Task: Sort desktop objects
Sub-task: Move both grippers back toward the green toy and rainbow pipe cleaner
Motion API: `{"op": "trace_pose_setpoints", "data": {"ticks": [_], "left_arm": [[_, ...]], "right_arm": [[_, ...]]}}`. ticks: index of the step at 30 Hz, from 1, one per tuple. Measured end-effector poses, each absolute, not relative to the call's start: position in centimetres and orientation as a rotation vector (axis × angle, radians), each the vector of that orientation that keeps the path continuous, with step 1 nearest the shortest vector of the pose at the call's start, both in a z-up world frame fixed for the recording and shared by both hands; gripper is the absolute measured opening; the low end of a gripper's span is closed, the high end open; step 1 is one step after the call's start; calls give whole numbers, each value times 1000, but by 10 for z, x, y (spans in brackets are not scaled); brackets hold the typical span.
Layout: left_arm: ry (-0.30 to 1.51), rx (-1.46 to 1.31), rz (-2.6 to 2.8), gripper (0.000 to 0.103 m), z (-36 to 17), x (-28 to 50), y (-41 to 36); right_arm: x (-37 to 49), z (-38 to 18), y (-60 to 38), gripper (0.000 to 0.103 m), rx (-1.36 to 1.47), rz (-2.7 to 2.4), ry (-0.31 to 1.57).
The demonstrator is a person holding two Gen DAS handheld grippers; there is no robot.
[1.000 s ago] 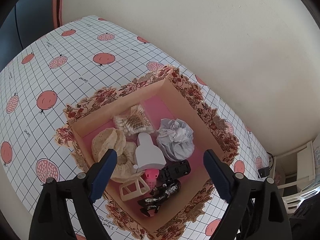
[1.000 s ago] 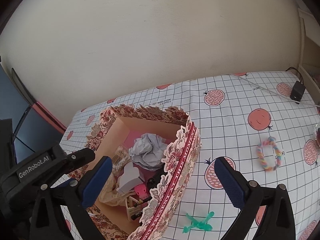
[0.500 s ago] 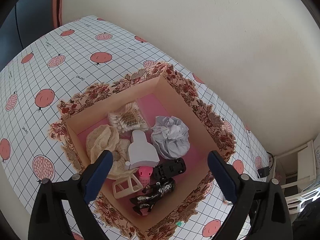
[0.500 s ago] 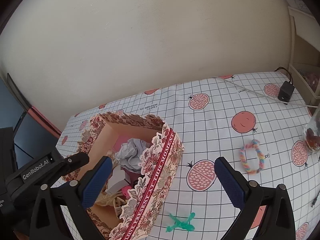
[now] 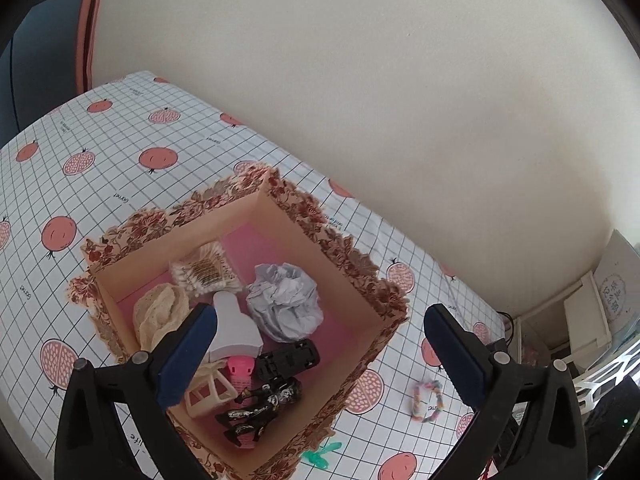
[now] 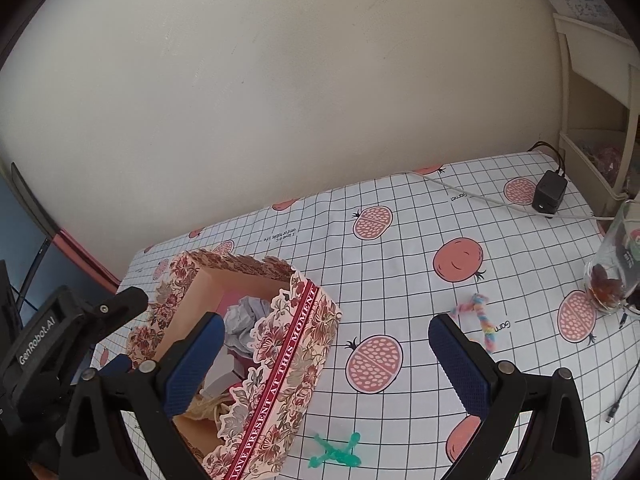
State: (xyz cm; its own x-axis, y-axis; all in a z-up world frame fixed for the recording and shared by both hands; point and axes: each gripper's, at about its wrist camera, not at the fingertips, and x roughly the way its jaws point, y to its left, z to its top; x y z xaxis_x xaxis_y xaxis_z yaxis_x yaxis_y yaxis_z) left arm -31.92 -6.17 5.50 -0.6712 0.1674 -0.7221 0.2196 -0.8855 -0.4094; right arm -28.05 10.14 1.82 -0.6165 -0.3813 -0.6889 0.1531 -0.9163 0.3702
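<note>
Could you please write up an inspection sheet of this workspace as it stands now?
Surface: pomegranate-print tablecloth.
Job's things: floral box holds crumpled paper, cotton swabs and more; rainbow loop and green clip lie outside on the cloth.
Clutter: glass jar.
Grippers: left gripper opening, nothing between the jaws; right gripper open, empty.
Cables: black adapter with white cord.
Surroundings: plain wall, white shelf.

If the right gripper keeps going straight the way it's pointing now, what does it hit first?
Probably bare tablecloth. The right gripper is open and empty, aimed between the floral box and the rainbow loop. Depth is hard to judge, but its left finger might graze the box wall.
</note>
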Motion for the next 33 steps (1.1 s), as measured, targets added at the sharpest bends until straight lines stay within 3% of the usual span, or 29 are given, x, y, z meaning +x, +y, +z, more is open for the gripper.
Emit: {"op": "trace_pose_setpoints", "data": {"ticks": [4,7,24,33], "left_arm": [[725,1200,-2800,103,63,-317,-52],[610,1126,-2847,103,71,-314,-39],[296,1046,-2932,103,83,-299,44],[317,1110,-2984,103,78,-294,64]], "right_arm": [[-279,23,109,103,1157,-2622,-369],[-279,25,117,103,1149,-2672,-342],[-266,47,203,103,960,-2813,-498],[-265,48,234,103,928,-2831,-508]]}}
